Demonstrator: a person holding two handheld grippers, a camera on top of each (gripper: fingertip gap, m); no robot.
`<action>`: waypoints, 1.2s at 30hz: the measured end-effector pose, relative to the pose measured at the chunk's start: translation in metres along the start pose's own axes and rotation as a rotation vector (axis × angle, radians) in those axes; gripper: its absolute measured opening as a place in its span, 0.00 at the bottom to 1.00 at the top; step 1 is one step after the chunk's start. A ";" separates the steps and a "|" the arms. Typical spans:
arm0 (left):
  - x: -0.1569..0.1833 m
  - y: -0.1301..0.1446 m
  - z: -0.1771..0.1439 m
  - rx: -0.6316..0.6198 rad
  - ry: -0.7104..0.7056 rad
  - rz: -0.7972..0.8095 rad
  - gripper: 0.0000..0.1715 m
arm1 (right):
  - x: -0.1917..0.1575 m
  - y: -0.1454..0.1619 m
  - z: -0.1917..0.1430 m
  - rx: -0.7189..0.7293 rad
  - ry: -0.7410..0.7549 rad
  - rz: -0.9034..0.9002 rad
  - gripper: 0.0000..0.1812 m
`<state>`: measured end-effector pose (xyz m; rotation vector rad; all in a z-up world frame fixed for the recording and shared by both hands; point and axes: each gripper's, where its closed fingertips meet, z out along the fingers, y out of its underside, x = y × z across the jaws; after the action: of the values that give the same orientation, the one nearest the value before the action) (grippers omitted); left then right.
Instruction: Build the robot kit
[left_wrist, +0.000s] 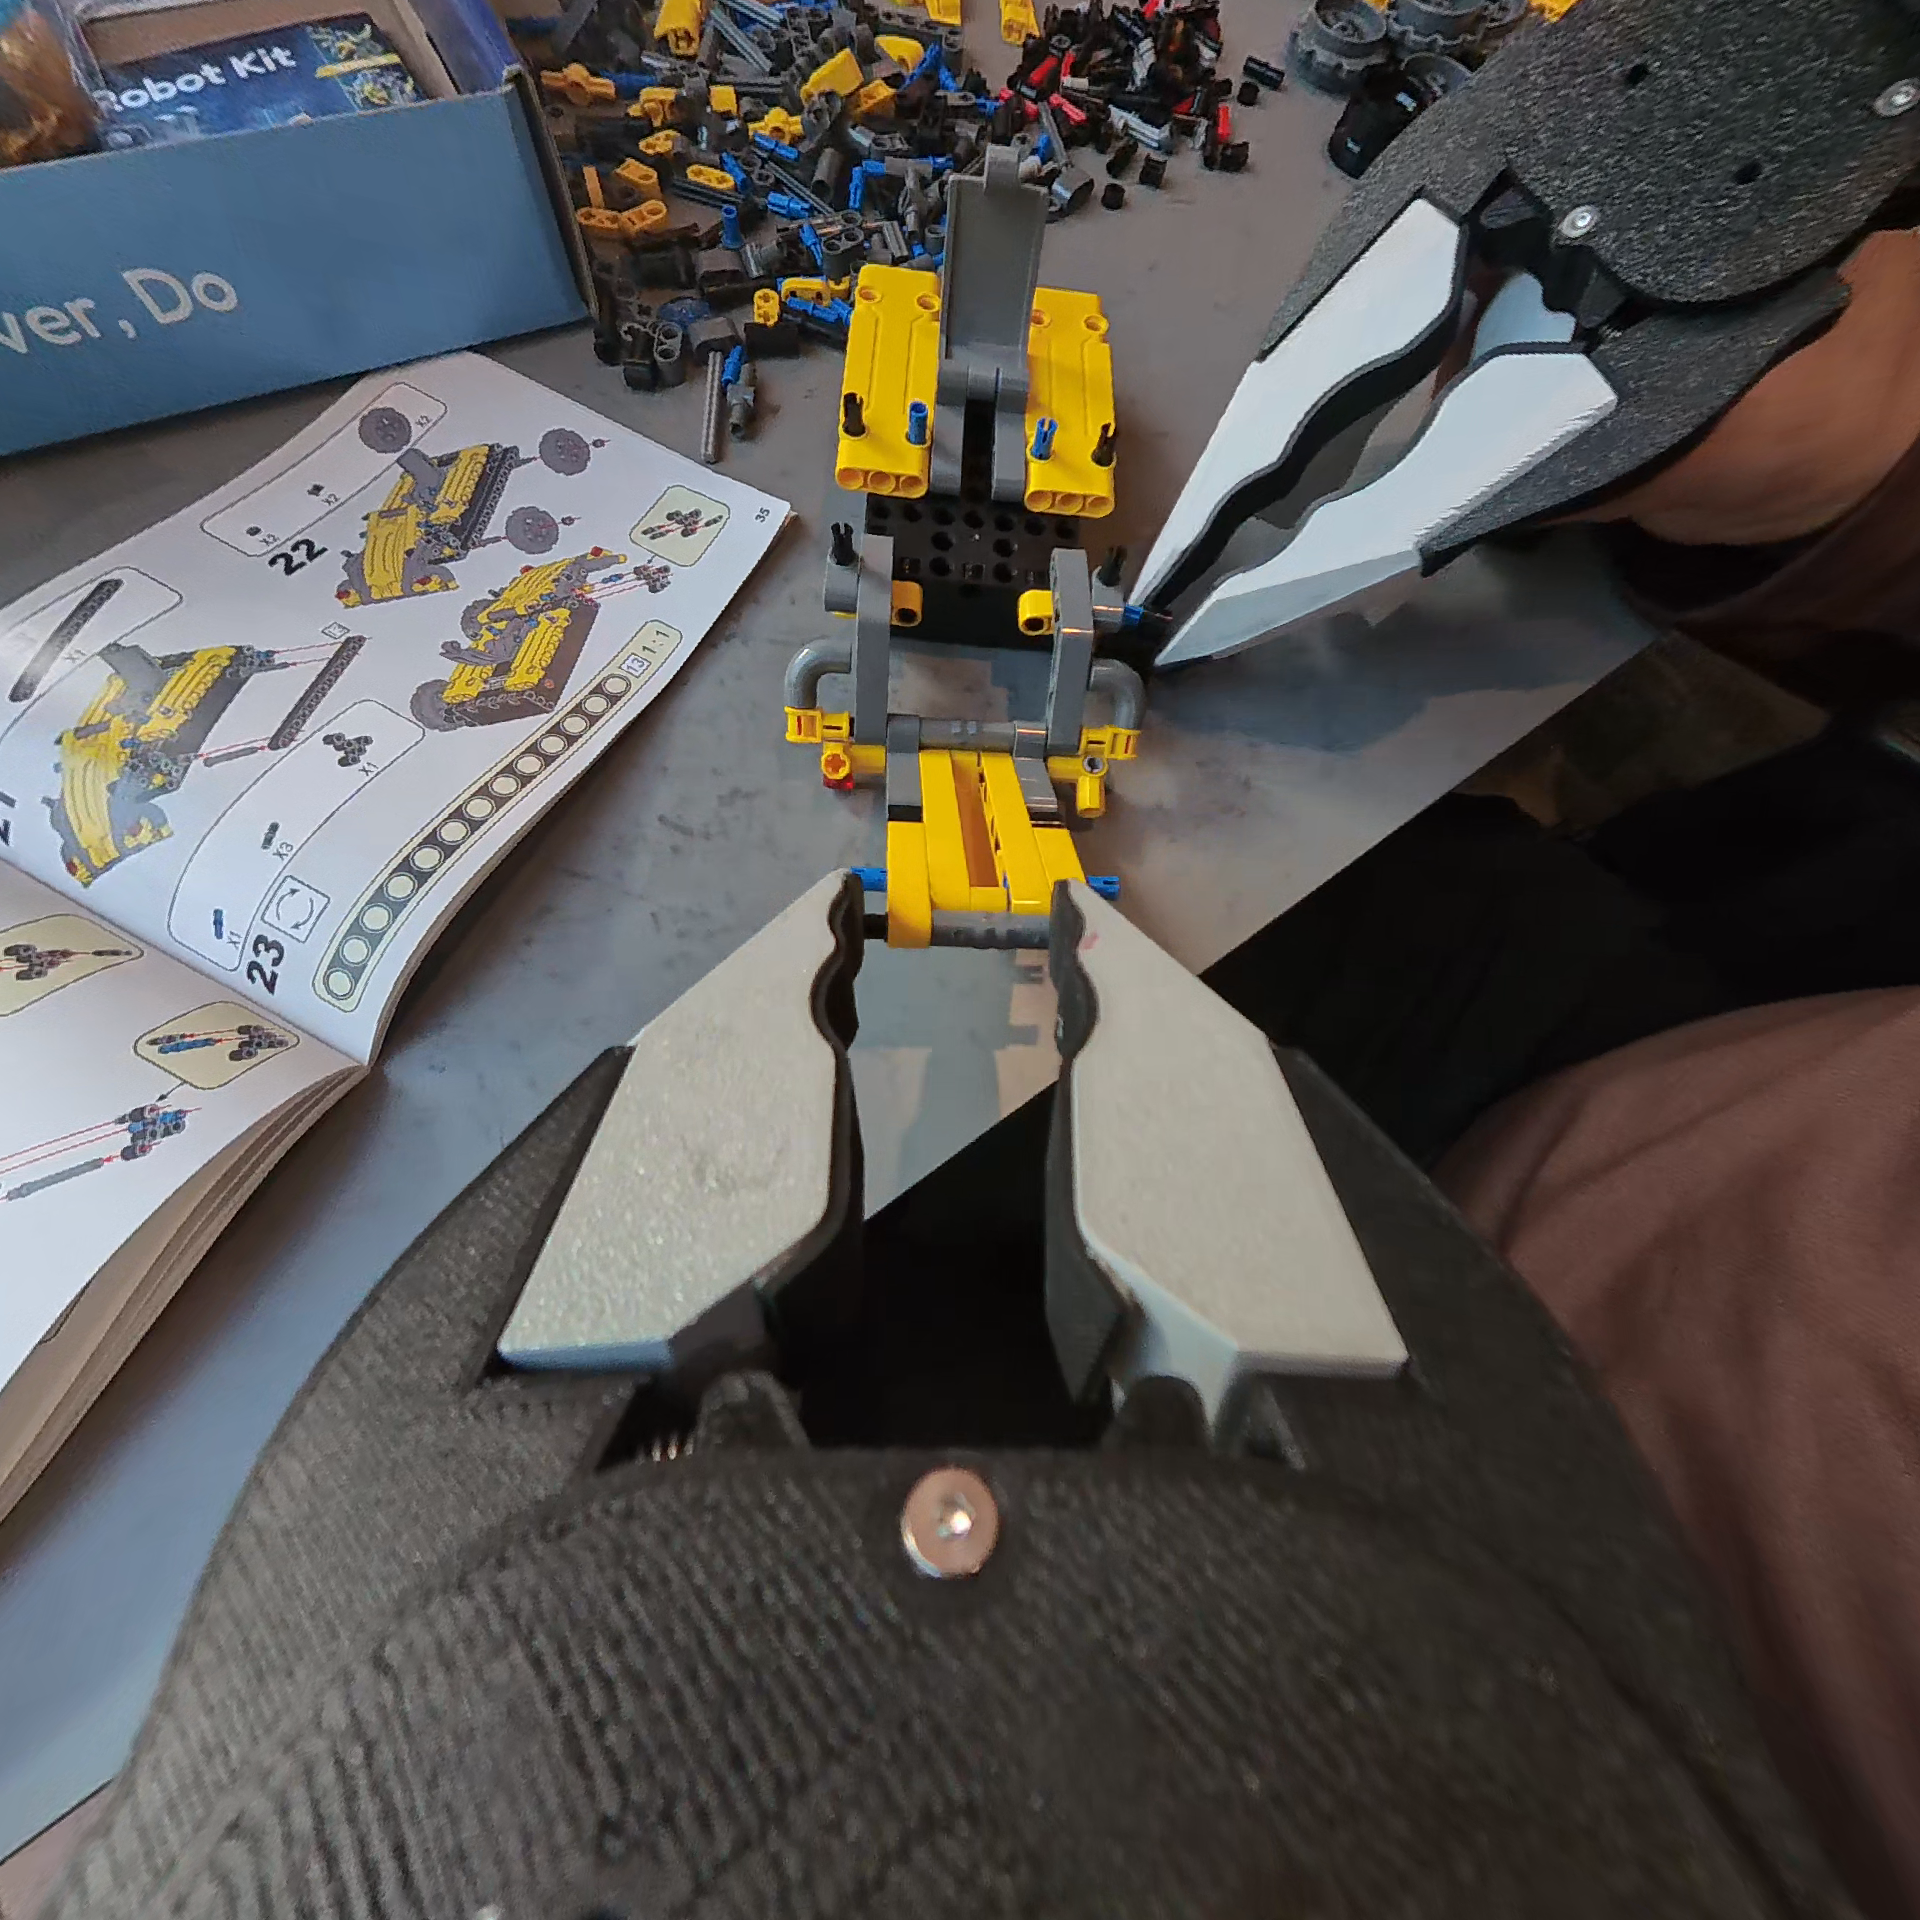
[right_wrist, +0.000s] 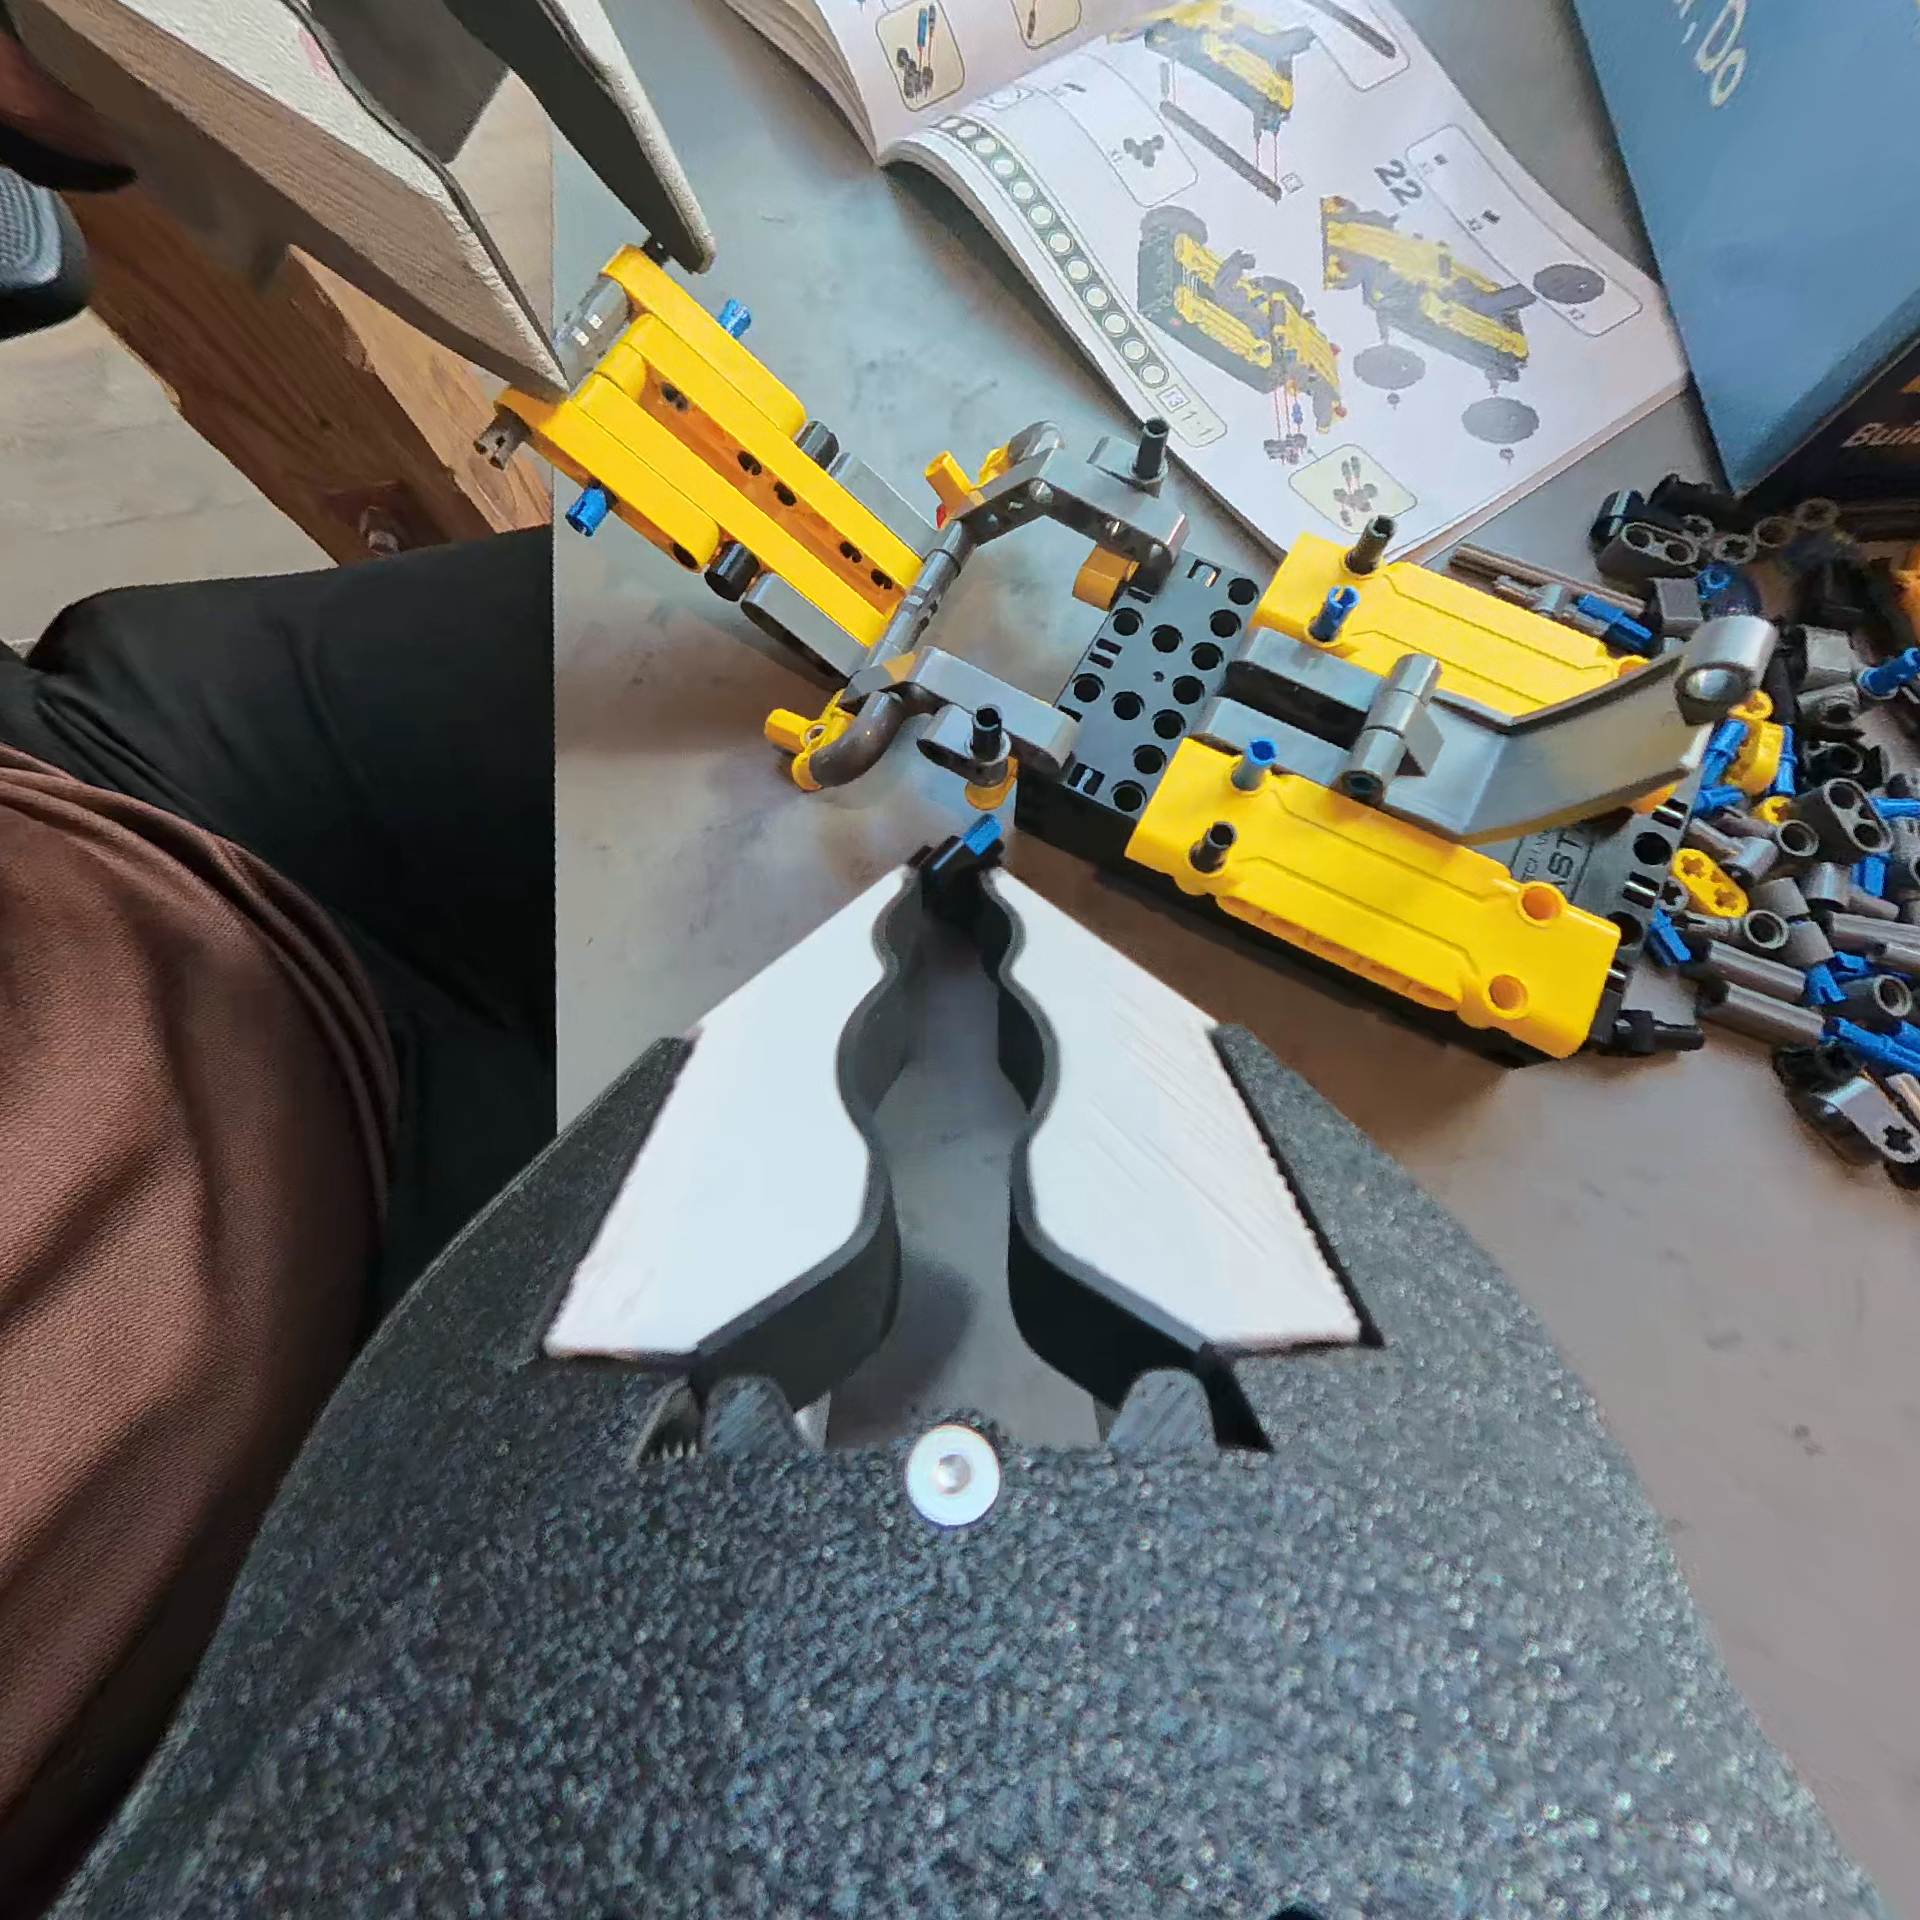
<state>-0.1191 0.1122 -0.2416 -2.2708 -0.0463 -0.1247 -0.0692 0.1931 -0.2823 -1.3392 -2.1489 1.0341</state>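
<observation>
A half-built model of yellow, grey and black bricks (left_wrist: 971, 561) lies on the grey table (left_wrist: 644, 831); it also shows in the right wrist view (right_wrist: 1164, 665). My left gripper (left_wrist: 958, 906) is shut on the model's near end, a bundle of yellow beams (left_wrist: 977, 852). In the right wrist view the left gripper (right_wrist: 613, 312) grips that same end at the table's edge. My right gripper (right_wrist: 954, 868) is shut on a small black and blue pin (right_wrist: 961, 847). It holds the pin close to the model's grey side frame (right_wrist: 977, 707). The right gripper also shows in the left wrist view (left_wrist: 1148, 634).
An open instruction booklet (left_wrist: 416, 665) lies left of the model, with a blue box (left_wrist: 260, 239) behind it. A pile of loose small parts (left_wrist: 831, 135) covers the far table, with grey wheels (left_wrist: 1382, 31) to its right. A person's brown sleeve (left_wrist: 1714, 1247) is beyond the table's edge (left_wrist: 1455, 790). Some 11 centimetres of space lies between my two pairs of fingers.
</observation>
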 end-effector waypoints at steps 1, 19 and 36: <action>0.000 0.000 -0.001 0.002 0.002 0.002 0.19 | 0.000 0.001 -0.001 0.001 -0.001 0.002 0.03; 0.006 -0.024 0.005 0.025 0.053 0.074 0.17 | -0.002 0.002 -0.017 0.071 -0.010 -0.182 0.03; 0.028 -0.040 0.050 -0.072 0.104 0.187 0.16 | -0.008 -0.014 -0.043 0.262 0.005 -0.297 0.03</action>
<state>-0.0906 0.1762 -0.2403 -2.3237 0.2284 -0.1466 -0.0456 0.1986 -0.2434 -0.8717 -2.0445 1.1377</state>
